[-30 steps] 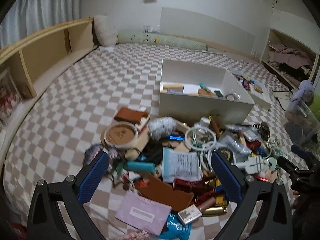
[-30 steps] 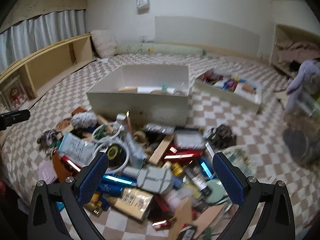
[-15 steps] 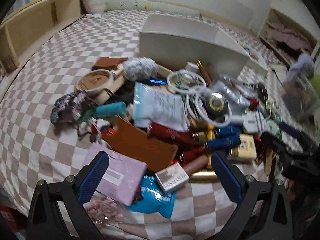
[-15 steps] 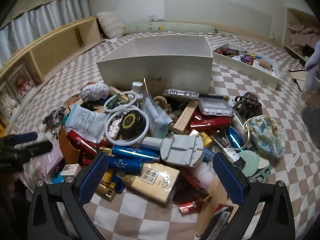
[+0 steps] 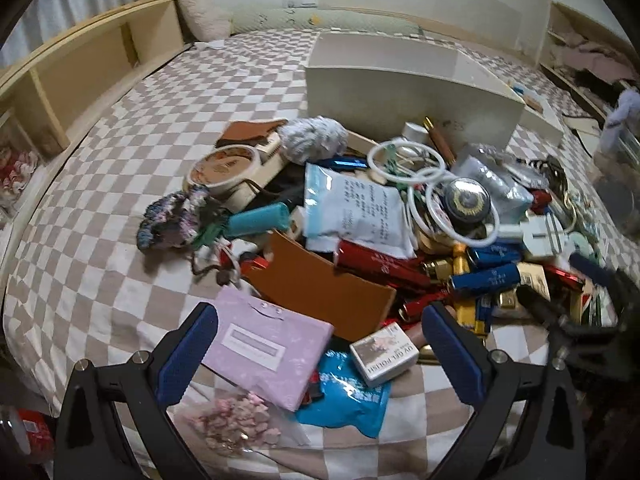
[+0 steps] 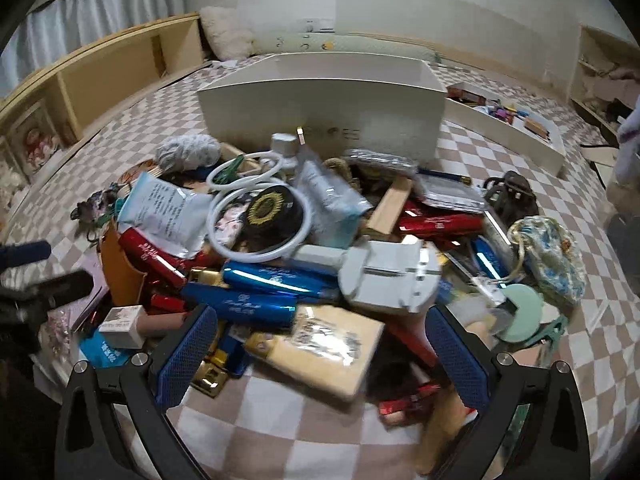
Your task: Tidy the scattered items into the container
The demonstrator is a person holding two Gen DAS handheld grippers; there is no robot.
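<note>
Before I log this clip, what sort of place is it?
Most likely a bedroom at home: the clutter lies on a checkered bedspread, with a pillow and long bolster at the wall, a wooden shelf unit alongside, and curtains.

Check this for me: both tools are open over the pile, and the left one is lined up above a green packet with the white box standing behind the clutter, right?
Nearly. The left tool is open above a lilac packet, not a green one, as the left wrist view shows. The right tool is open too, and the white box does stand behind the clutter.
</note>
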